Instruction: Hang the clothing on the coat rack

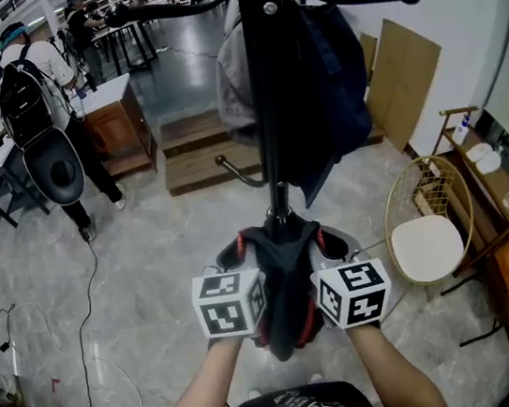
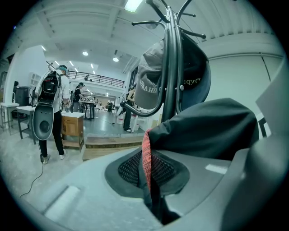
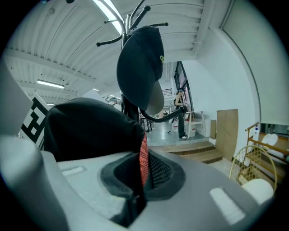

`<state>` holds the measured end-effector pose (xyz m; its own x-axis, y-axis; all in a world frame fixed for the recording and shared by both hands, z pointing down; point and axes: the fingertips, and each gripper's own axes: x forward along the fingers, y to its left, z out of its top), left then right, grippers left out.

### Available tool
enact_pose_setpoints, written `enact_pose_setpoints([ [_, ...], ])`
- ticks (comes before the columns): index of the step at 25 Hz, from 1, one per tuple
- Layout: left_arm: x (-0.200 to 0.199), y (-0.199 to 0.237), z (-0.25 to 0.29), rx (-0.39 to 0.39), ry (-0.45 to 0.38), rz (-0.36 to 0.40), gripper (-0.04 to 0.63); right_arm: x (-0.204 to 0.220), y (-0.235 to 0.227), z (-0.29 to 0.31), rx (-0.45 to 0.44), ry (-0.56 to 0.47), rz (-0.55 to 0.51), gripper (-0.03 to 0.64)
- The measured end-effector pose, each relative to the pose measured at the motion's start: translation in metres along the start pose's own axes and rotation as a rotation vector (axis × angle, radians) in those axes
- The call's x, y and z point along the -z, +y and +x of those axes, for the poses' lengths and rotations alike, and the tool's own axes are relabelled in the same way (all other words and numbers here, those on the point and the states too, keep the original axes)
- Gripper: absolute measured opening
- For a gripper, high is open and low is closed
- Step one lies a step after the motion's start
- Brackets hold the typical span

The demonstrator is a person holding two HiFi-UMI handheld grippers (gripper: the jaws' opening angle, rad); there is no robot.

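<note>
A black garment with red trim [image 1: 282,284] hangs bunched between my two grippers, just in front of the black coat rack pole [image 1: 266,101]. My left gripper [image 1: 241,259] is shut on its left part and my right gripper [image 1: 321,250] on its right part. In the left gripper view the cloth [image 2: 207,131] is pinched between the jaws [image 2: 151,185], with the rack [image 2: 170,67] close behind. The right gripper view shows the same cloth [image 3: 90,128] clamped in its jaws [image 3: 137,182]. A grey cap [image 1: 232,68] and a dark cap [image 1: 337,72] hang on the rack.
A person with a black backpack [image 1: 31,103] stands at the far left beside a wooden cabinet [image 1: 115,124]. Wooden steps [image 1: 202,153] lie behind the rack. A wire chair with a white cushion [image 1: 428,240] and a cardboard sheet [image 1: 403,76] stand at the right. A cable [image 1: 88,346] runs over the floor.
</note>
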<state>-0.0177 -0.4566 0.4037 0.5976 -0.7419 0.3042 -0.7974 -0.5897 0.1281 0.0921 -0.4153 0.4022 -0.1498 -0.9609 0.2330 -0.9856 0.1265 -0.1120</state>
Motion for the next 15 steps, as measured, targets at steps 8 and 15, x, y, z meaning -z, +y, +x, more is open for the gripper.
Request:
enact_pose_setpoints([
  [8,0.016,-0.005,-0.006,0.007,0.031,-0.002,0.023,0.010,0.004,-0.006,0.004,0.016,0.005,0.018],
  [15,0.026,-0.008,-0.009,0.004,0.053,-0.007,0.023,0.018,0.004,-0.012,0.003,0.033,0.009,0.018],
])
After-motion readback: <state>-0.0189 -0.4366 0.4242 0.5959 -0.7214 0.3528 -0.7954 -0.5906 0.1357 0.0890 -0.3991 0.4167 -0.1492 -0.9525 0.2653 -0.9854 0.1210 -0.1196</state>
